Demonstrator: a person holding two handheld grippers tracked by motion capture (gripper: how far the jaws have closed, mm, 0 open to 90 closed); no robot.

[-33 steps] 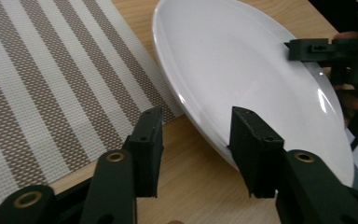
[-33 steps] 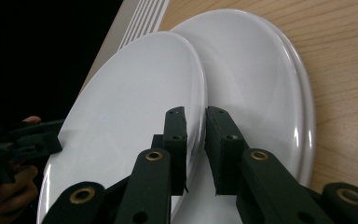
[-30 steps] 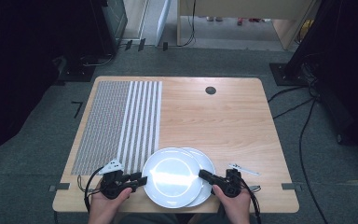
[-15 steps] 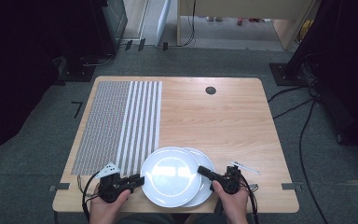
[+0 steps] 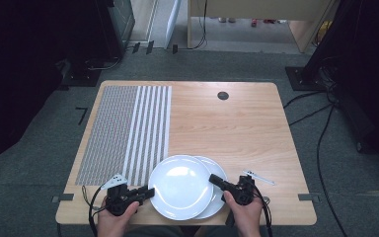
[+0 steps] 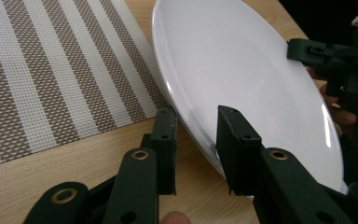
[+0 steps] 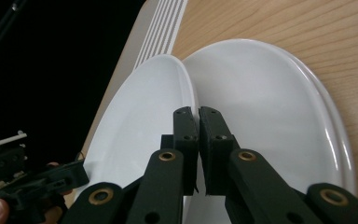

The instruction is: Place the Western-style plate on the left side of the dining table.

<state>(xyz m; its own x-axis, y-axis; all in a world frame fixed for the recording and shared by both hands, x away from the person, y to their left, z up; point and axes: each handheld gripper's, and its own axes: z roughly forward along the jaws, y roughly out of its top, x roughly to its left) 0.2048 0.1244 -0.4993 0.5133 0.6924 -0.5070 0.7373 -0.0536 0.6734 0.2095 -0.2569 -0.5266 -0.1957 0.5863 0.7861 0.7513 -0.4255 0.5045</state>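
**Bright table, dark surround**

Light falls from overhead onto the wooden table (image 5: pixel 237 128), which reads bright and evenly lit; the room around the table sinks into near-black. The top plate (image 5: pixel 180 186) carries a soft white glare at its centre and thin highlights along its rim. The high view is slightly soft. In both gripper views the black jaws nearest the lens are a little blurred.
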